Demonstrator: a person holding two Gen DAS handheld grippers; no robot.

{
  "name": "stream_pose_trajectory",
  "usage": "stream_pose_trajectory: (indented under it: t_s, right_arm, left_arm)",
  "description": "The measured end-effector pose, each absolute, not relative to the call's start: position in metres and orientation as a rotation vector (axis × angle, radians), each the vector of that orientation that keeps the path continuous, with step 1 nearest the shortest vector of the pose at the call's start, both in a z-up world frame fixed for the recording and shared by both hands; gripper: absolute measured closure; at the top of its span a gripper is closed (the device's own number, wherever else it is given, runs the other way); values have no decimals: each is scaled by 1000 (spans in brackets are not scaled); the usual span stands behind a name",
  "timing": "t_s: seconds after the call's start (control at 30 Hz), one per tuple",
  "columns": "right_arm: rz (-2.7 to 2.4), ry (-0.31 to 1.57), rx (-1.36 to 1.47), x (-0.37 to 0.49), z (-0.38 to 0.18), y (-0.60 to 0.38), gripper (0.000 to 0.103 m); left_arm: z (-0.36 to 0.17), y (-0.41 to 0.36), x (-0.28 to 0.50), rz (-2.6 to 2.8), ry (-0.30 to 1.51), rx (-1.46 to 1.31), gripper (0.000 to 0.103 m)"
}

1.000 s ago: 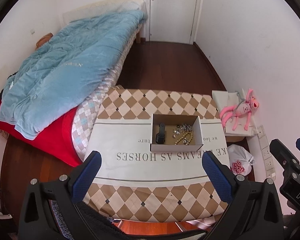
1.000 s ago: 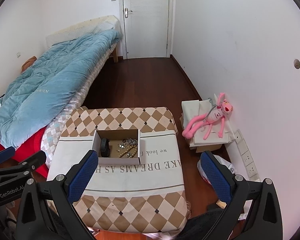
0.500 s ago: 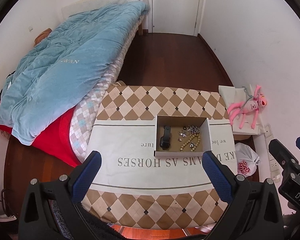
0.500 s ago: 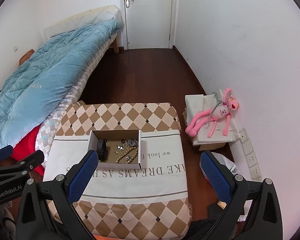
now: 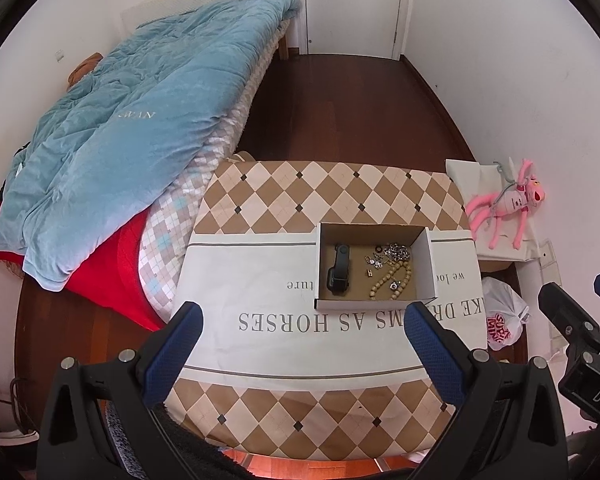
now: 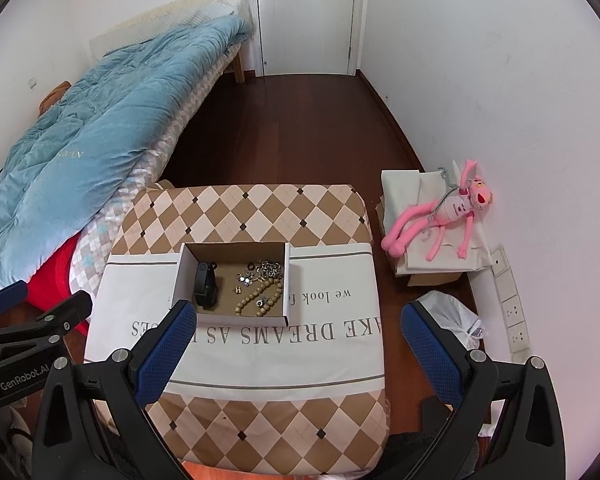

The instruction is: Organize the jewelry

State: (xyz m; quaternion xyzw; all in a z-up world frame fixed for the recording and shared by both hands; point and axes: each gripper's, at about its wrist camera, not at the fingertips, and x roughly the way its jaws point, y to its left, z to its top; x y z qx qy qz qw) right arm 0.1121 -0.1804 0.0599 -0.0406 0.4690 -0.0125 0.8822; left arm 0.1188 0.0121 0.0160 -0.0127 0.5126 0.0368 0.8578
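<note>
A small open cardboard box [image 5: 429, 268] stands on a table with a checked cloth [image 5: 300, 200]; it also shows in the right wrist view [image 6: 287, 280]. Inside lie a black watch [image 5: 339, 270], a string of wooden beads [image 5: 388, 278], a silver chain [image 5: 398, 251] and small charms. The watch [image 6: 205, 284] and beads [image 6: 260, 300] show in the right wrist view too. My left gripper [image 5: 300, 344] is open and empty, high above the table's near side. My right gripper [image 6: 296, 344] is open and empty, likewise above and short of the box.
A bed with a blue quilt [image 5: 140, 120] and a red blanket [image 5: 112, 272] borders the table's left. A pink plush toy [image 6: 448, 212] lies on white boxes at the right wall, with a white plastic bag [image 6: 448, 316] below. A shut door [image 6: 304, 16] stands at the back.
Both grippers have come forward and tilted down, so the table and box look larger and lower in view. Both stay open. The box contents have not moved.
</note>
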Motion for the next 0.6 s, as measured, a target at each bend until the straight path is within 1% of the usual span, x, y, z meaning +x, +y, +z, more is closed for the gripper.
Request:
stream_pose_trajectory:
  t_s: [0.6]
  right_arm:
    - [-28, 991, -95, 109, 57, -181, 0]
  left_arm:
    - [11, 14, 115, 86, 1092, -33, 0]
